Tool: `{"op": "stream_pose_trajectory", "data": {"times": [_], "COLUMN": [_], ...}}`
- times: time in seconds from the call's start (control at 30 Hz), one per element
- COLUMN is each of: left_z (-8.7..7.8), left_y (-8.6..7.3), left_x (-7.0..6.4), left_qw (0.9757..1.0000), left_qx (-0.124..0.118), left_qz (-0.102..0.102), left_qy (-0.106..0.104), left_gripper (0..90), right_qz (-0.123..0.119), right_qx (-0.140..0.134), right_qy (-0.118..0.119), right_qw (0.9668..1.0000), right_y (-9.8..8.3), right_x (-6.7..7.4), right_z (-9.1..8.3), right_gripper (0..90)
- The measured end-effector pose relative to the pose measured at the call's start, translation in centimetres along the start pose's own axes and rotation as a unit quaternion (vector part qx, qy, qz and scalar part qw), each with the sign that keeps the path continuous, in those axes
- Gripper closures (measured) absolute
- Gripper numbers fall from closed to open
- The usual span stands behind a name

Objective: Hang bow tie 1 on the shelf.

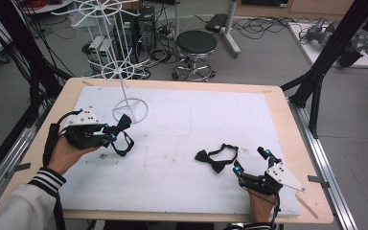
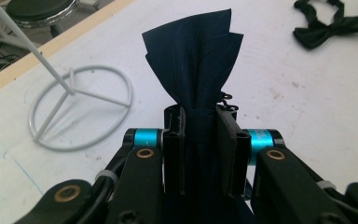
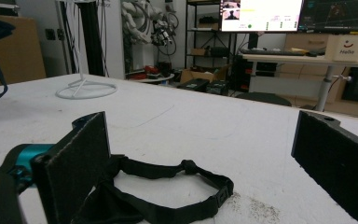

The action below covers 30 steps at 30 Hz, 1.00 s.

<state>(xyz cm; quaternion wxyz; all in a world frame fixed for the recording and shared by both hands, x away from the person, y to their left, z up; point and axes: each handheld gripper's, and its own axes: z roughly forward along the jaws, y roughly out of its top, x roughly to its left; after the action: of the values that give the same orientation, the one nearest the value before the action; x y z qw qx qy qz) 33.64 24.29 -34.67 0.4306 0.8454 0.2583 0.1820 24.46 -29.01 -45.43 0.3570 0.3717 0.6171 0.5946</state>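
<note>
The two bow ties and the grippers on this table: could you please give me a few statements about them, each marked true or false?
1. The left gripper is shut on a dark bow tie. True.
2. The right gripper is clamped on the second bow tie. False: its jaws stand wide open, with that tie's strap lying on the table between them.
3. The white wire stand stands at the far left of the table. True.
4. The held bow tie already hangs on the stand. False: it is in the left gripper, beside the stand's ring base.
5. The second bow tie lies flat on the white mat. True.
</note>
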Motion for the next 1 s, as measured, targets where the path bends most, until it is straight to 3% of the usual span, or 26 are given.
{"op": "stream_pose_trajectory", "data": {"times": [0.53, 1.0], "left_z": [-0.8, -1.5], "left_y": [2.3, 5.0], "left_x": [0.2, 1.0], "left_qw": [0.9988, 0.9973], "left_qx": [-0.048, -0.07], "left_qz": [0.006, 0.014], "left_qy": [0.003, 0.014], "left_gripper": [73.8, 73.7], "right_qz": [0.0, 0.0], "right_qx": [0.0, -0.001], "right_qy": [0.0, 0.001], "right_qw": [1.0, 1.0], "right_y": [0.0, 0.0], "right_x": [0.0, 0.0], "right_z": [0.0, 0.0], "right_gripper": [3.5, 3.5]}}
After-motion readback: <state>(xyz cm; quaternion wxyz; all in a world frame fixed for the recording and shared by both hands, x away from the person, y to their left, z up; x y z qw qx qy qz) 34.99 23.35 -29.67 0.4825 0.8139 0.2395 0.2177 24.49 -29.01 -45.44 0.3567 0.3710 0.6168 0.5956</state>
